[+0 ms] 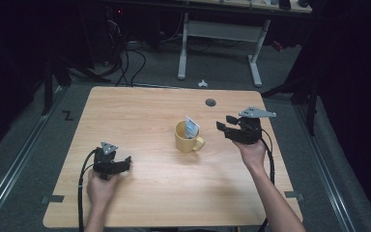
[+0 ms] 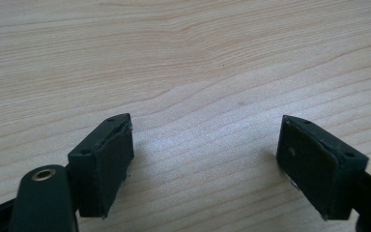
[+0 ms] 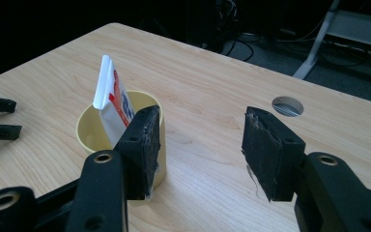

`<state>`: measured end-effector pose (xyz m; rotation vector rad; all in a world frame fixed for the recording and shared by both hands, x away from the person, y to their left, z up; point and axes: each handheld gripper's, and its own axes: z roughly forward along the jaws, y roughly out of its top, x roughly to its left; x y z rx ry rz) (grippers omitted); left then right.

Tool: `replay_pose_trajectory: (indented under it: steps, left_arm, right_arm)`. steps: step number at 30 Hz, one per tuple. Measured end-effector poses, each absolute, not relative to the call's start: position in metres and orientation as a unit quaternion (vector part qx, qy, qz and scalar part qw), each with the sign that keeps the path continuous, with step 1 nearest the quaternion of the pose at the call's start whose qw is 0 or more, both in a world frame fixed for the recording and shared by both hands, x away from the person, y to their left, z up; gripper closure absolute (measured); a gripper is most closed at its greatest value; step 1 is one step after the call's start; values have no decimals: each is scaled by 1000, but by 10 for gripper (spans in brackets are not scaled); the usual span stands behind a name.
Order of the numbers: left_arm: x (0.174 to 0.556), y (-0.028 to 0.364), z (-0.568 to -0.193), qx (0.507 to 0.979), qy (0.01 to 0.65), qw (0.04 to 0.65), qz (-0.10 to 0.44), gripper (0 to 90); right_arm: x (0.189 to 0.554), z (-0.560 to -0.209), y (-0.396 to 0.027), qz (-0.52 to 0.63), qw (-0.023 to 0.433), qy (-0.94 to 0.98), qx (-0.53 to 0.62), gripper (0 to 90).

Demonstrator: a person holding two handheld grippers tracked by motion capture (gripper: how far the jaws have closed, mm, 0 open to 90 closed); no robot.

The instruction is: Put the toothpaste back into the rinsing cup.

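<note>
High view: a yellow mug point(image 1: 187, 137) stands upright near the middle of the wooden table point(image 1: 140, 116), a little toward 3 o'clock from the centre. Its handle points toward 4 o'clock. A white packet point(image 1: 192, 126) with red and blue print stands inside the mug, and its top rises over the rim and leans toward 1 o'clock.

The right gripper point(image 1: 228, 125) is held at 3 o'clock from the mug, near it but apart. Its jaws point toward 9 o'clock, to the mug, and they are spread with nothing between them. A grey plate sits on top of this gripper. The left gripper point(image 1: 125, 162) rests low at the table at 8 o'clock from the mug, well apart from it. Its jaws point toward 3 o'clock.

Right gripper view: the two black pads point(image 3: 268, 152) stand apart and only bare table is seen in the gap. The mug point(image 3: 94, 126) is behind the left pad, and the packet point(image 3: 110, 104) stands in it. A round hole point(image 3: 288, 106) in the table lies at 1 o'clock, farther away.

Left gripper view: the jaws are wide apart over bare wood point(image 2: 198, 72), and they hold nothing.
</note>
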<state>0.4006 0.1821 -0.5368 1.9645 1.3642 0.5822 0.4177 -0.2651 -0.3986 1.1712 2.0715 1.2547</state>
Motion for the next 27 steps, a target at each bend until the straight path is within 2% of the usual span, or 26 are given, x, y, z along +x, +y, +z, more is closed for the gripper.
replay_pose_trajectory:
  steps: [27]
  left_arm:
    - [401, 182, -537, 752, 523, 334, 223, 211]
  right_arm:
    - [410, -409, -289, 447, 228, 739, 450, 482]
